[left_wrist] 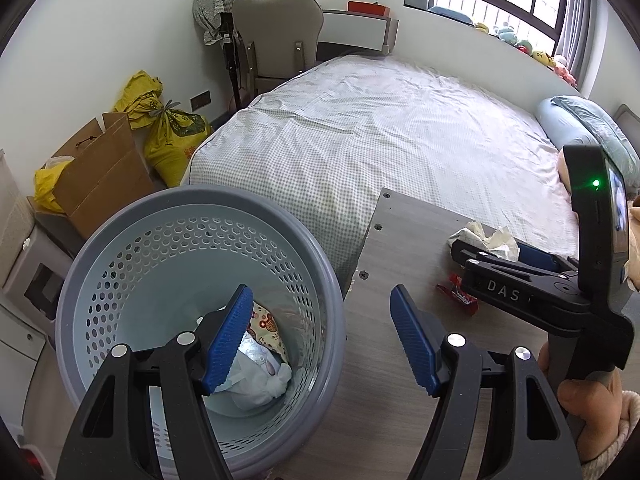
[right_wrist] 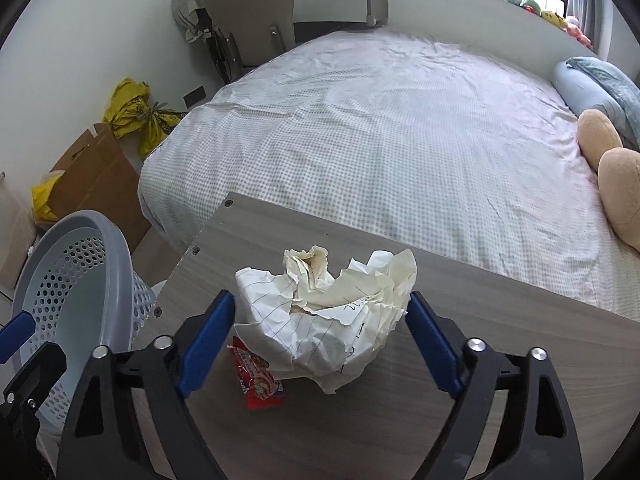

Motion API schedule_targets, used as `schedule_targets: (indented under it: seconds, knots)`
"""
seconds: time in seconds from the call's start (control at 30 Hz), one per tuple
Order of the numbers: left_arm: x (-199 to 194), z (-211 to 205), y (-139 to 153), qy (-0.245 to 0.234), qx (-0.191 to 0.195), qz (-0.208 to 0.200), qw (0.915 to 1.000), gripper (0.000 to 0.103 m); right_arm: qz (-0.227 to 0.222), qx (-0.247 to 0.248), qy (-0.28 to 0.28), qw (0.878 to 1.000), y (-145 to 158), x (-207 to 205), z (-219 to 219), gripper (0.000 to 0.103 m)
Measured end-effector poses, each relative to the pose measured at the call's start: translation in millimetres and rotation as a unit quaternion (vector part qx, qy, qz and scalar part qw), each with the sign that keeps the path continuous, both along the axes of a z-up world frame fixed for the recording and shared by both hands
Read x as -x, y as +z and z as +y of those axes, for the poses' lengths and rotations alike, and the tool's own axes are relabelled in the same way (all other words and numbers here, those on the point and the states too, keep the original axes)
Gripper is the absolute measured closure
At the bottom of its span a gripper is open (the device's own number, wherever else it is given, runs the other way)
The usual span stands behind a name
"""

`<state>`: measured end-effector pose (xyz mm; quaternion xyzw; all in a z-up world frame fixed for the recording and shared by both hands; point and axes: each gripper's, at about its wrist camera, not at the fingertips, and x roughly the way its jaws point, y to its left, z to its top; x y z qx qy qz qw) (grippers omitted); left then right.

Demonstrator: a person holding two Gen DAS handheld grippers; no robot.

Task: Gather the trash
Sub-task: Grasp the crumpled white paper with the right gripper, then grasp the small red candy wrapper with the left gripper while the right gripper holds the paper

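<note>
A grey perforated trash basket (left_wrist: 132, 248) stands left of the wooden table (left_wrist: 384, 360); it holds a white wad and a patterned wrapper (left_wrist: 264, 360). My left gripper (left_wrist: 320, 340) is open and empty, over the basket's right rim. My right gripper (right_wrist: 322, 344) is open with its blue fingers on either side of a crumpled lined paper wad (right_wrist: 328, 312) on the table, apart from it. A red snack wrapper (right_wrist: 258, 380) lies by its left finger. The right gripper also shows in the left wrist view (left_wrist: 516, 276), by the paper (left_wrist: 486, 238) and red wrapper (left_wrist: 458, 298).
A bed with a checked sheet (right_wrist: 400, 120) lies behind the table. A plush toy (right_wrist: 616, 176) and pillows rest at its right. A cardboard box (left_wrist: 100, 172), yellow bags (left_wrist: 172, 136) and a chair (left_wrist: 276, 36) stand at the left wall.
</note>
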<state>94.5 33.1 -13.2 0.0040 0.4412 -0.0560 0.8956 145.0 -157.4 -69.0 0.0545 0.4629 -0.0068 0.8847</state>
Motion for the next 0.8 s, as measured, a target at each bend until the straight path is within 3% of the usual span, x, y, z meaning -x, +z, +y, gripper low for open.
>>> schedule_targets:
  seconds: [0.2, 0.57, 0.8]
  knots:
    - [1.9, -5.1, 0.9, -0.003, -0.002, 0.002, 1.0, 0.035, -0.009, -0.026, 0.001, 1.0, 2.5, 8.3, -10.4, 0.04]
    - [6.1, -39.6, -6.0, -0.027, 0.016, 0.022, 0.9993, 0.035, -0.047, -0.043, -0.034, 0.997, 27.8, 62.7, -49.9, 0.041]
    - [-0.7, -71.6, -21.9, -0.035, 0.02, 0.042, 0.9983, 0.035, -0.053, -0.044, -0.073, 0.995, 27.5, 105.7, -89.8, 0.041]
